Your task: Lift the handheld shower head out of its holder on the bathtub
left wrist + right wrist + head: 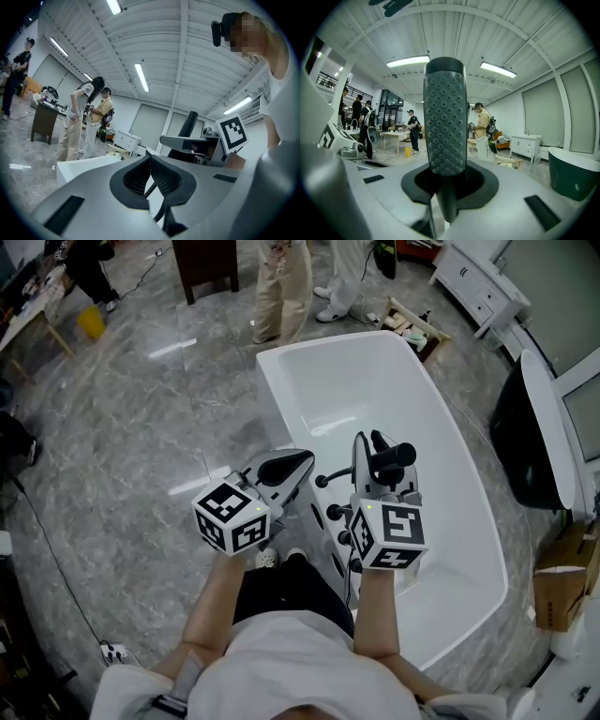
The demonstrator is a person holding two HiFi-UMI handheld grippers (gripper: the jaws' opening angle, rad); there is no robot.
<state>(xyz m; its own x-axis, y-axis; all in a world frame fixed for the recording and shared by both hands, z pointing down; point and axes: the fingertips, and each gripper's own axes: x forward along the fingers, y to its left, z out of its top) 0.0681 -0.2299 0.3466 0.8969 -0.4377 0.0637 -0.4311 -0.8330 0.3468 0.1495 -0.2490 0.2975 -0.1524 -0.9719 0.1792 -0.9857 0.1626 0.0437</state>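
The white bathtub (450, 474) runs away from me in the head view. My right gripper (377, 468) is shut on the black handheld shower head (391, 457), held above the tub's near rim. In the right gripper view the studded shower head (445, 122) stands upright, its handle clamped between the pads of the right gripper (445, 185). My left gripper (302, 463) hovers just left of it, jaws shut with nothing between them. In the left gripper view the left gripper's (151, 158) pads meet at the tip, and the shower head (190, 123) shows beyond. Black tap knobs (334, 513) sit on the rim below.
Two people (284, 282) stand on the grey marble floor past the tub's far end. A dark tub (527, 442) and a cardboard box (561, 583) are at the right. A white cabinet (476, 282) stands far right, a yellow bin (91, 322) far left, and a power strip (114, 651) near my feet.
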